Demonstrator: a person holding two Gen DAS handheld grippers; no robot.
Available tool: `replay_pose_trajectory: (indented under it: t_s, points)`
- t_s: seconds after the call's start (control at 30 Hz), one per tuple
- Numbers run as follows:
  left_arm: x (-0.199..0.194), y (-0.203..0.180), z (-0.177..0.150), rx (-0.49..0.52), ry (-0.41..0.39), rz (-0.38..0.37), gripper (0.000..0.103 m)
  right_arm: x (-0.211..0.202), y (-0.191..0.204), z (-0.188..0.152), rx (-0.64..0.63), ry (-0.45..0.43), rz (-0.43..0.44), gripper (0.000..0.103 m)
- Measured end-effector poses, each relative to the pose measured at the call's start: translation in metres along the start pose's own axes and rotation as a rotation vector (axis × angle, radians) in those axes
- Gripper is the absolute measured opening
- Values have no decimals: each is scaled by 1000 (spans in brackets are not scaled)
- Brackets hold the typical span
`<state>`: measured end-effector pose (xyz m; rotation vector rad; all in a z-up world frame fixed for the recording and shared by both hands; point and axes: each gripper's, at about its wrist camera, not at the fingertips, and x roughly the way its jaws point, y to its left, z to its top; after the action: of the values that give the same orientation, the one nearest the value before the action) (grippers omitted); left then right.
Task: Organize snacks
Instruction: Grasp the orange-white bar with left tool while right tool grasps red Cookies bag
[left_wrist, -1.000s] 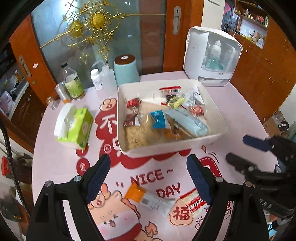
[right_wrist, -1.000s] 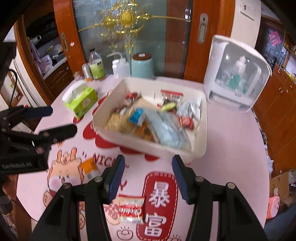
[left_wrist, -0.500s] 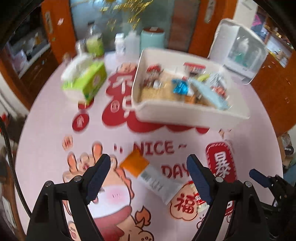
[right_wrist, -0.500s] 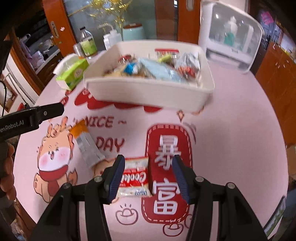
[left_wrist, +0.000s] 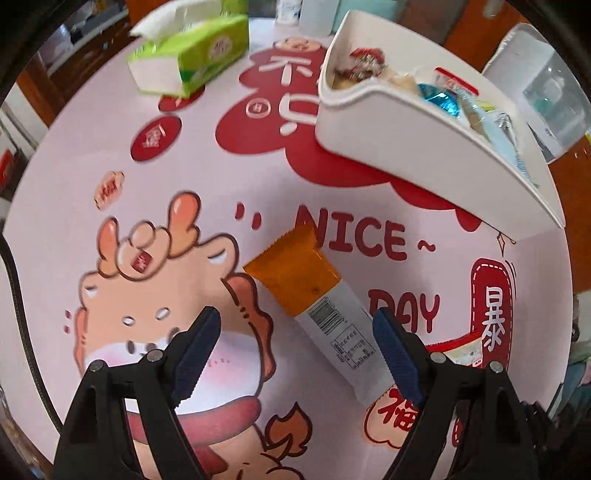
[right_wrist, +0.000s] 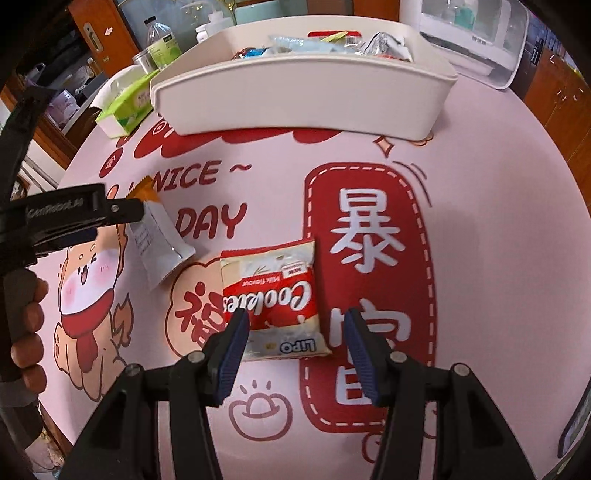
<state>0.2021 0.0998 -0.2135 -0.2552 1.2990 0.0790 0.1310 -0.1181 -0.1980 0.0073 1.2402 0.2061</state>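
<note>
While both tools are pointed steeply down at the pink table (right_wrist: 498, 206), the left gripper (left_wrist: 297, 354) is seen parted wide over the orange-and-white snack bar (left_wrist: 321, 310), and the right gripper (right_wrist: 295, 343) parted over the cookie packet (right_wrist: 273, 295); neither is clamped; the snack-filled white bin (right_wrist: 303, 96) sits farther back

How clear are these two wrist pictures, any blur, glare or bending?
Left wrist view: slight motion smear on the tissue box and the white bin, whose rim bows from the fisheye; black vignette in the corners. Right wrist view: sharper, cookie packet lettering readable, soft sheen on the white wrapper, table edge curved.
</note>
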Motion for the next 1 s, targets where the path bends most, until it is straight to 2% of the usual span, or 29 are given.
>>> replay_pose_trajectory:
  t_s: [0.17, 0.27, 0.57, 0.67, 0.7, 0.73, 0.9, 1.0]
  points:
    - [17, -4, 2, -35, 40, -13, 83, 10, 11, -4, -19, 11, 1, 54]
    - [25, -10, 3, -40, 61, -21, 83, 12, 18, -5, -36, 4, -12, 59]
    - [37, -41, 2, 57, 57, 84, 84, 22, 33, -6, -93, 5, -67, 65]
    - [35, -50, -3, 120, 39, 104, 69, 23, 38, -8, -120, -7, -92, 65]
    - [32, -61, -7, 137, 33, 100, 57, 23, 36, -8, -115, -11, -88, 65]
    - [29, -65, -10, 160, 28, 94, 50, 22, 36, -8, -117, -15, -87, 64]
    - [19, -64, -27, 197, 26, 15, 38, 19, 31, -9, -126, -32, -81, 52]
    - [10, -59, -38, 219, -3, -26, 33, 17, 25, -9, -103, -29, -58, 49]
